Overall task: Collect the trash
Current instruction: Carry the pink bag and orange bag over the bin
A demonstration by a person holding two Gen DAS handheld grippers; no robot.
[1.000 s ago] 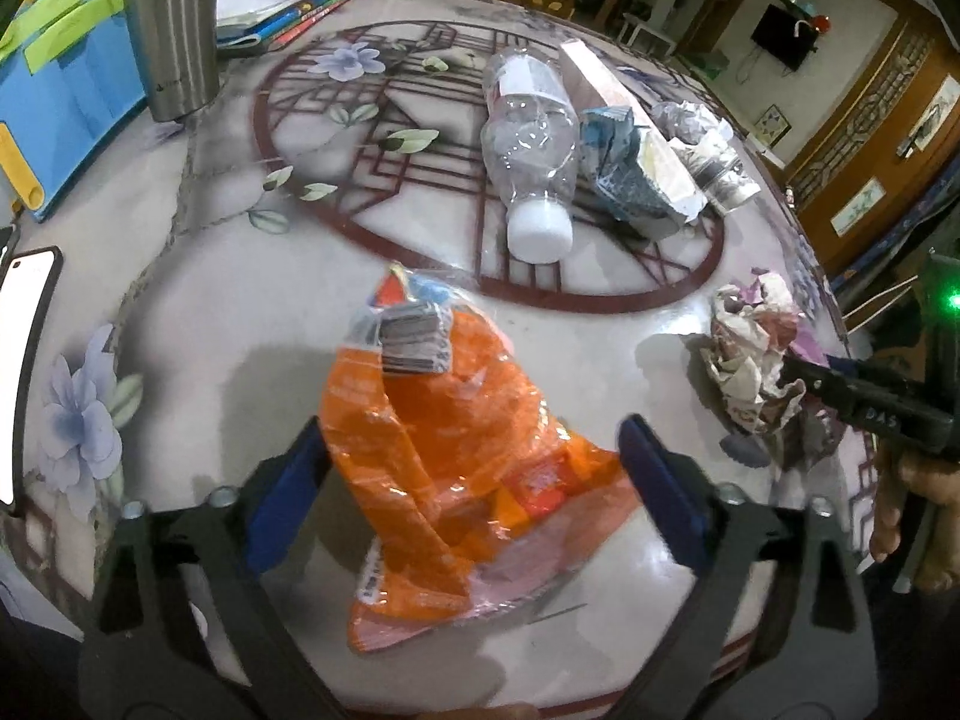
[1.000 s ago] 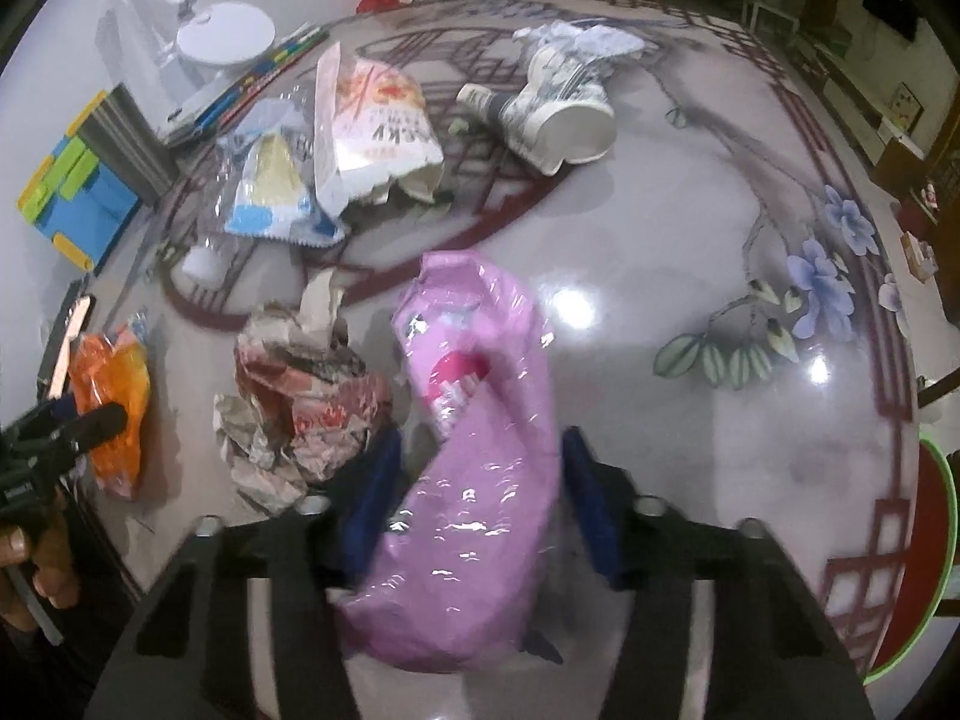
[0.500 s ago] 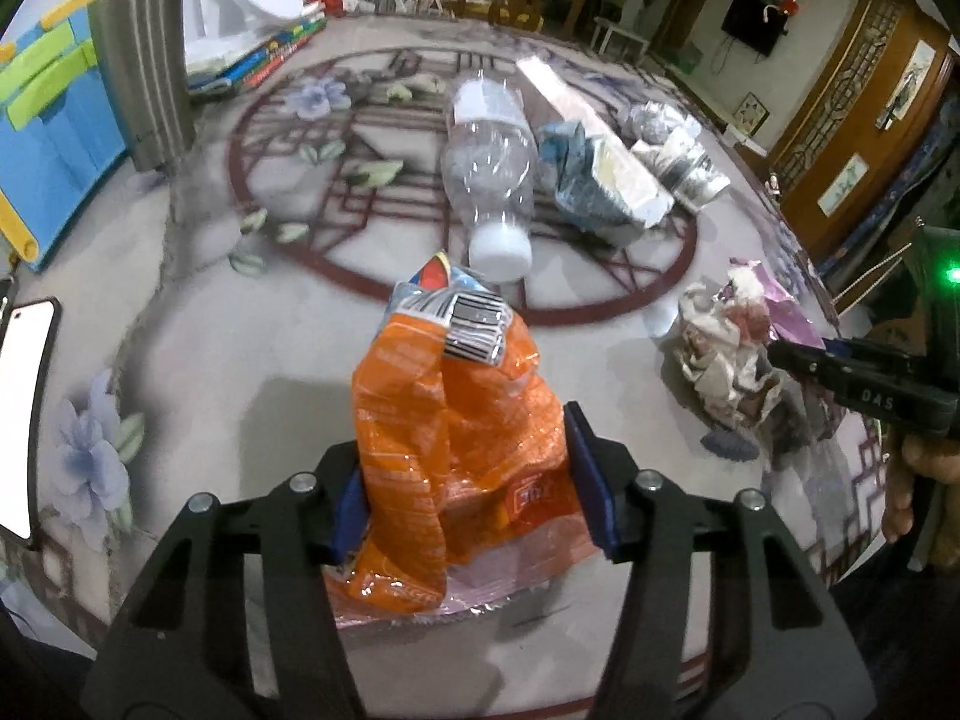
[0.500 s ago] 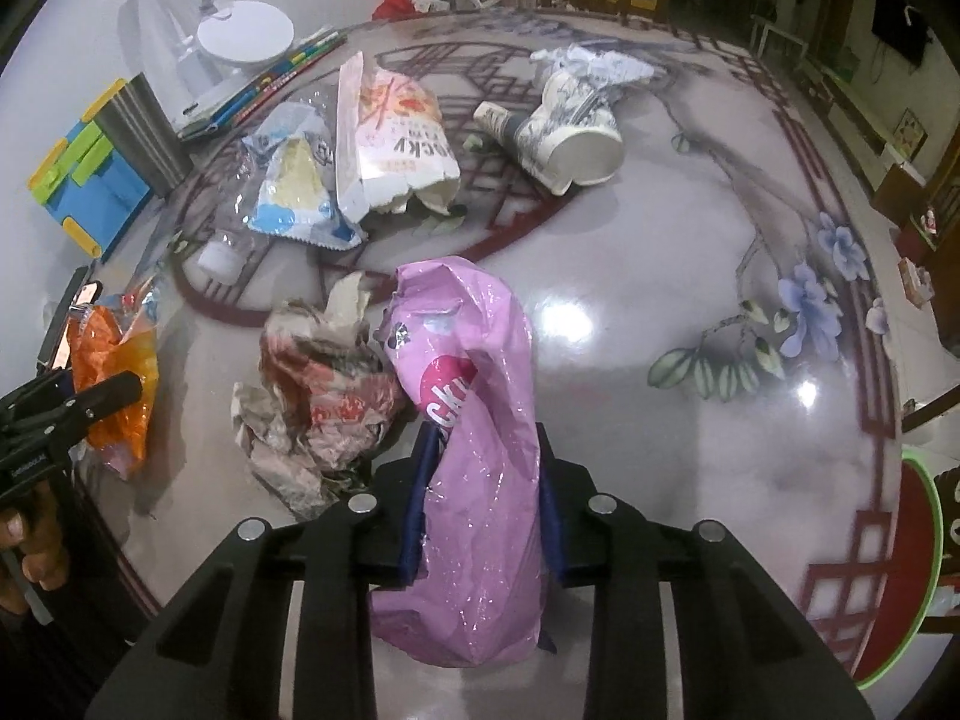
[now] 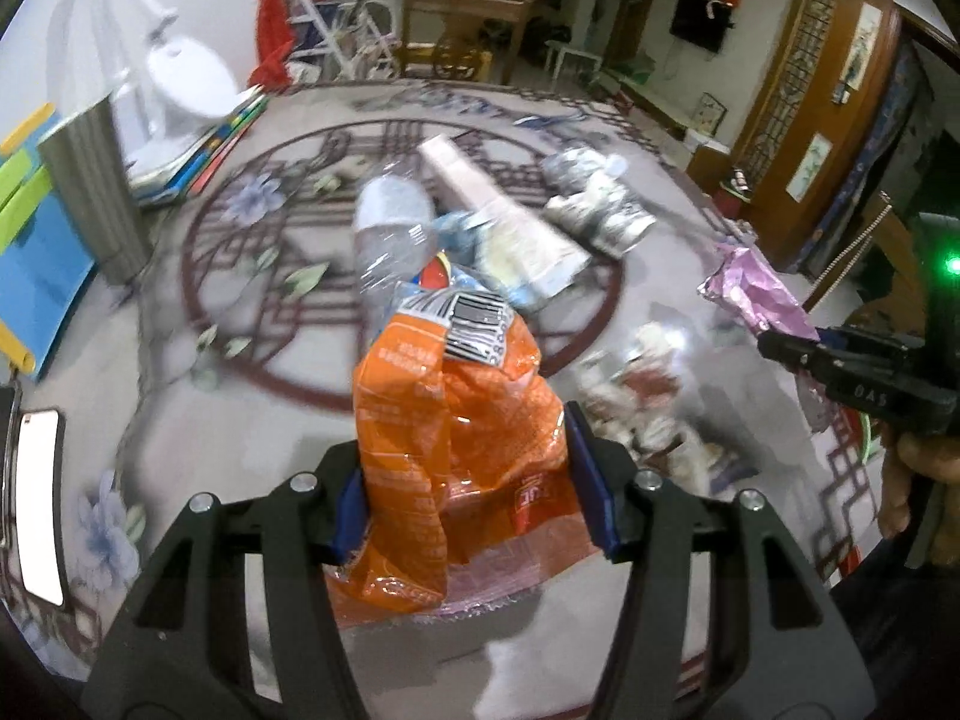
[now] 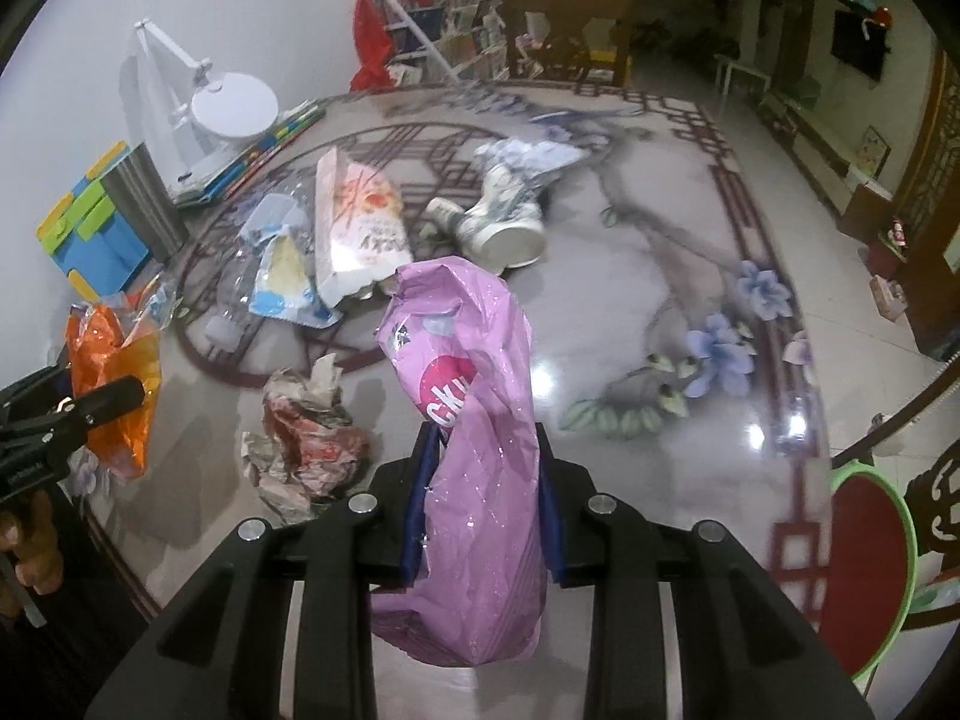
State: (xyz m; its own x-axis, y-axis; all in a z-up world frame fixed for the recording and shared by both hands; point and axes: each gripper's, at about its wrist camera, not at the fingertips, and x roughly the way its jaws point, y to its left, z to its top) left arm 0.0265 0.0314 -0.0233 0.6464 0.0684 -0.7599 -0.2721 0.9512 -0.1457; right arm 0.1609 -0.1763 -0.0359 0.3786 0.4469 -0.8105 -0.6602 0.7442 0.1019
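Note:
My left gripper (image 5: pixel 471 480) is shut on an orange snack bag (image 5: pixel 444 420), held above the round patterned table (image 5: pixel 198 438). My right gripper (image 6: pixel 483 510) is shut on a pink plastic wrapper (image 6: pixel 474 420), also lifted off the table. In the right wrist view the orange snack bag (image 6: pixel 117 384) hangs at the far left in the other gripper. In the left wrist view the pink plastic wrapper (image 5: pixel 756 294) sticks up at the right. A crumpled paper wad (image 6: pixel 306 450) lies on the table between the two grippers.
More litter lies mid-table: a clear plastic bottle (image 5: pixel 390 228), a white snack packet (image 6: pixel 360 222), a blue-white wrapper (image 6: pixel 282 276), a tipped paper cup (image 6: pixel 504 228). A white lamp (image 6: pixel 228 108), books, a metal tumbler (image 5: pixel 90 186) and a blue box (image 6: pixel 90 228) stand at the far left. A phone (image 5: pixel 39 504) lies near the left edge.
Both grippers closed on their bags, the left on the orange one, the right on the pink one, and lifted them off the table. The views rose and tilted toward the room.

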